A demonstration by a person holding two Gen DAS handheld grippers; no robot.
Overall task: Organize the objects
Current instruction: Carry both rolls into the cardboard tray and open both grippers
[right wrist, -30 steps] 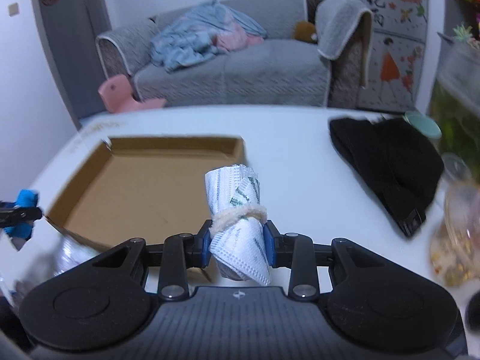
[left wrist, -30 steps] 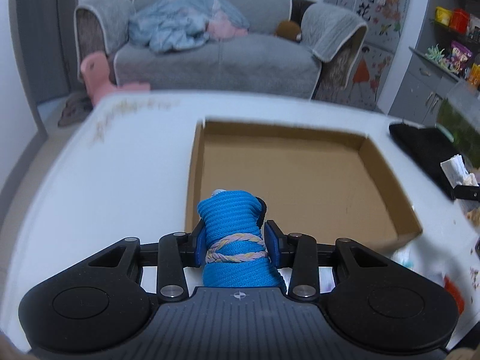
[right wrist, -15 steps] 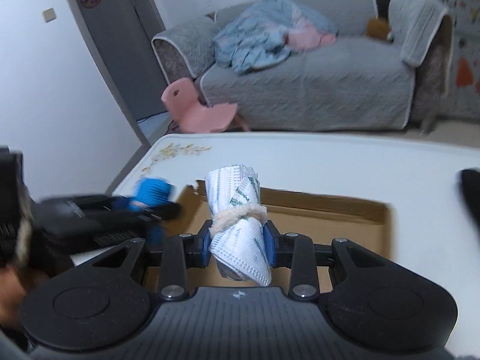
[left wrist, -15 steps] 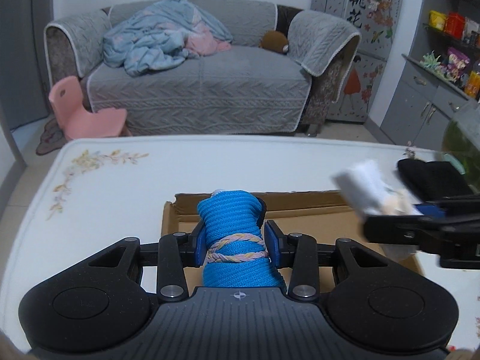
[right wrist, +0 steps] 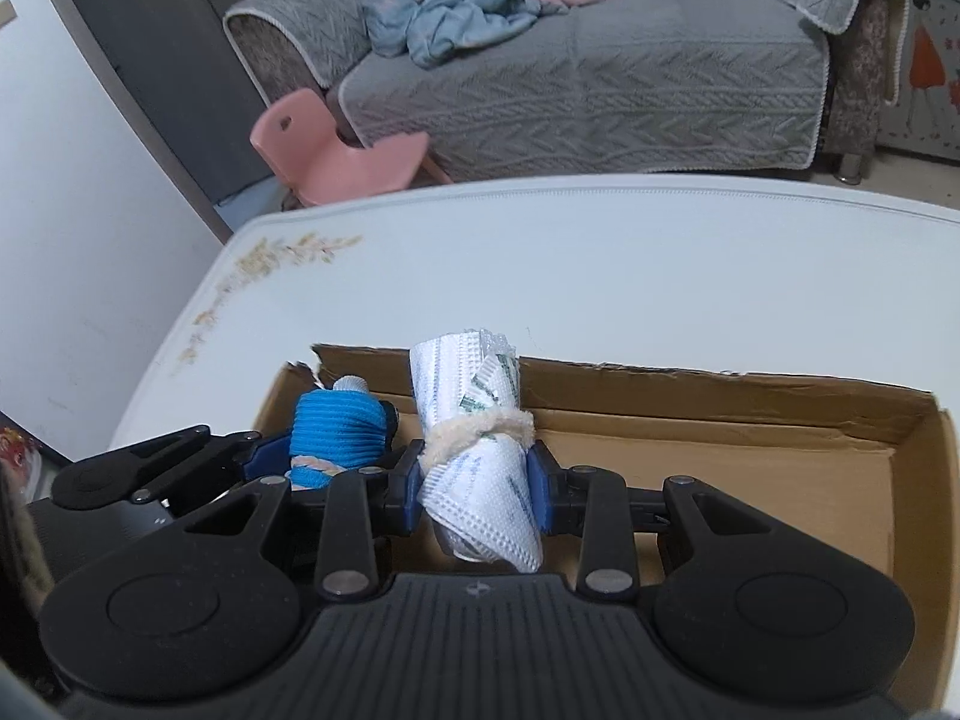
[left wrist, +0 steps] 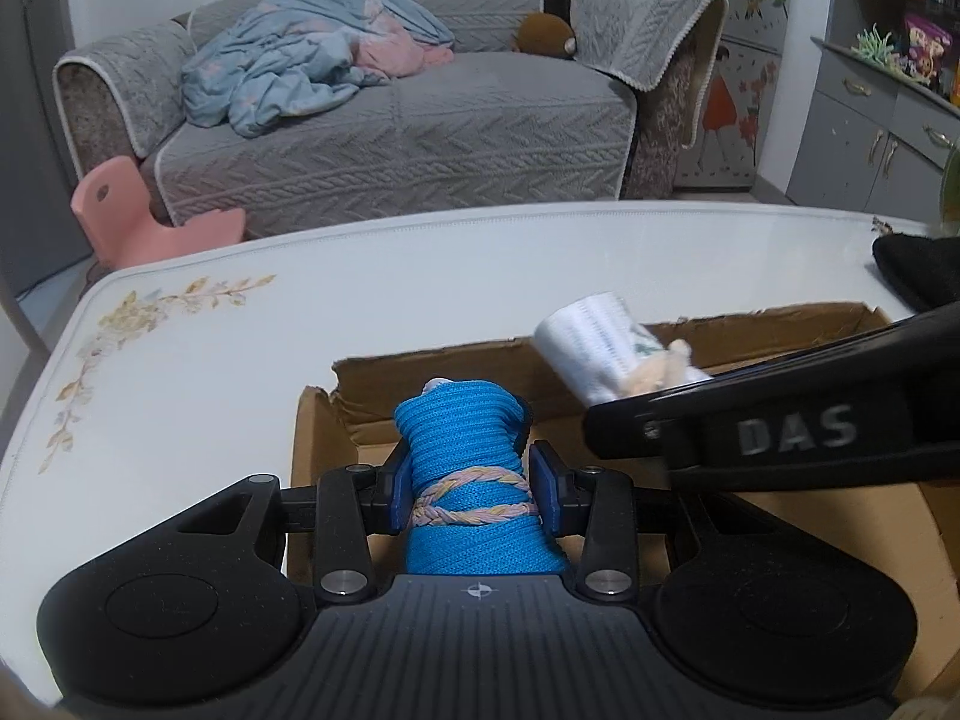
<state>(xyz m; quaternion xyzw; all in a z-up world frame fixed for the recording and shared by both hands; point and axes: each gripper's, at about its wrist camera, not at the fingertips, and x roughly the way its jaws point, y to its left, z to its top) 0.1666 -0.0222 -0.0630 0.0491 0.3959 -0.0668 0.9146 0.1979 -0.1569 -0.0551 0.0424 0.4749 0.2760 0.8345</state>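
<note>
jaws, left: left gripper point(left wrist: 472, 493) clamped on the blue roll point(left wrist: 468, 450), pads pinching it right at the braided tie, roll upright between them
jaws, right: right gripper point(right wrist: 478, 487) clamped on the white roll point(right wrist: 474, 438), pads at its fuzzy cream tie; roll leans a bit, top end forward
where rolls are: both off the surface, held over the left end of the cardboard box point(right wrist: 708, 414), side by side, blue to the left of white, close but can't tell if touching
why held so: gripping at the tie looks deliberate, it's the narrowest, firmest spot, so the bundle won't unroll; both brought over the box likely to drop them in together as a neat pair
box: shallow open tray on the white table point(left wrist: 180, 360), floor looks bare where visible, torn corner at far left
left view only: black fabric item point(left wrist: 918, 270) at table's right edge; right gripper seen from the side crossing the frame, white roll blurred
right view only: both rolls and both grippers in one shot, full long far wall of box, clear white roll pattern
progress: judged at placing stage, nothing released yet
</note>
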